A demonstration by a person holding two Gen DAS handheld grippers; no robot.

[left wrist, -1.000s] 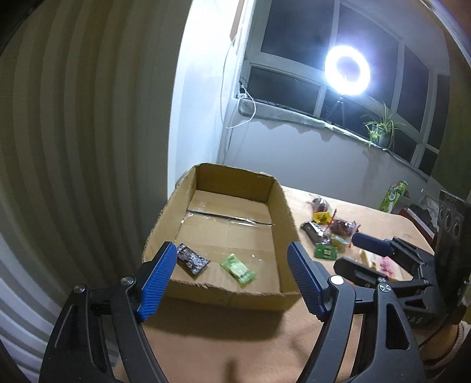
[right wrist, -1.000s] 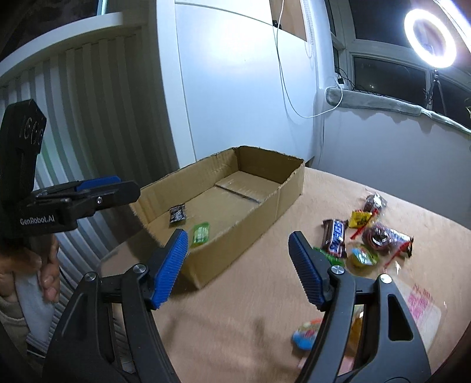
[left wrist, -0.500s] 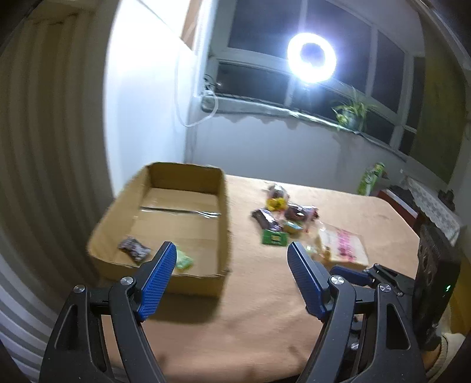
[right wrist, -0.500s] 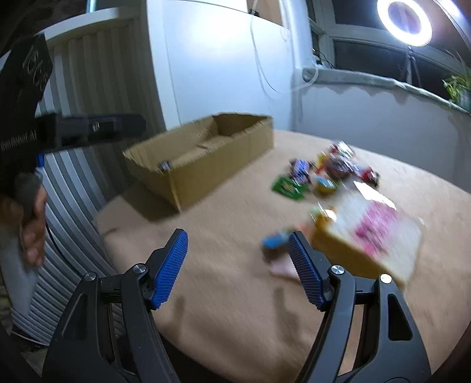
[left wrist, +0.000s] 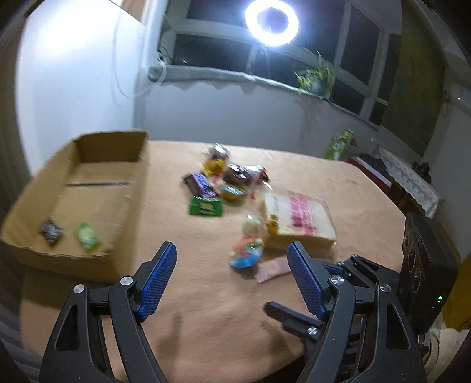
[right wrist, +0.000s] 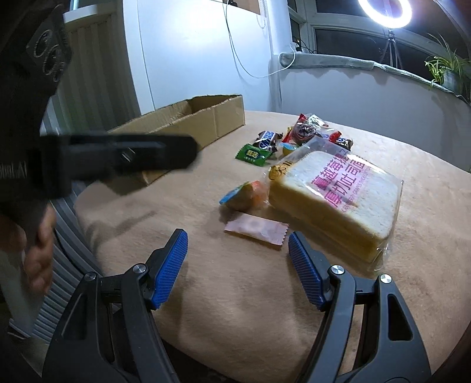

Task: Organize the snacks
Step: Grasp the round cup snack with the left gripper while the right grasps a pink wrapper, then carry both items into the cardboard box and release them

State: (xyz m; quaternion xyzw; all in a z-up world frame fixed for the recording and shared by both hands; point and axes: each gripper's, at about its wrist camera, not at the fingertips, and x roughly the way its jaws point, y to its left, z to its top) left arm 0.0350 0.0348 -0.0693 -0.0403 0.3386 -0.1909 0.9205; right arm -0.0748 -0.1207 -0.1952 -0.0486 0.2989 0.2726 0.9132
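Right wrist view: right gripper (right wrist: 237, 265) spread and empty before bread bag (right wrist: 338, 200) printed "CRANBERRY GRAPES THICK CUT"; left gripper (left wrist: 231, 277) likewise spread.

Ring light (left wrist: 271, 22) before seemingly dark windows (left wrist: 212, 57)

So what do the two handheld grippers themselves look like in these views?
Both match: the left gripper and right gripper have black, skeletal plastic arms with triangular cut-outs and silver screws, ending in jaws faced with ribbed blue pads. Each carries a black boxy housing with round embossed markings; the right one's shows a small green light. A pale sleeve shows.
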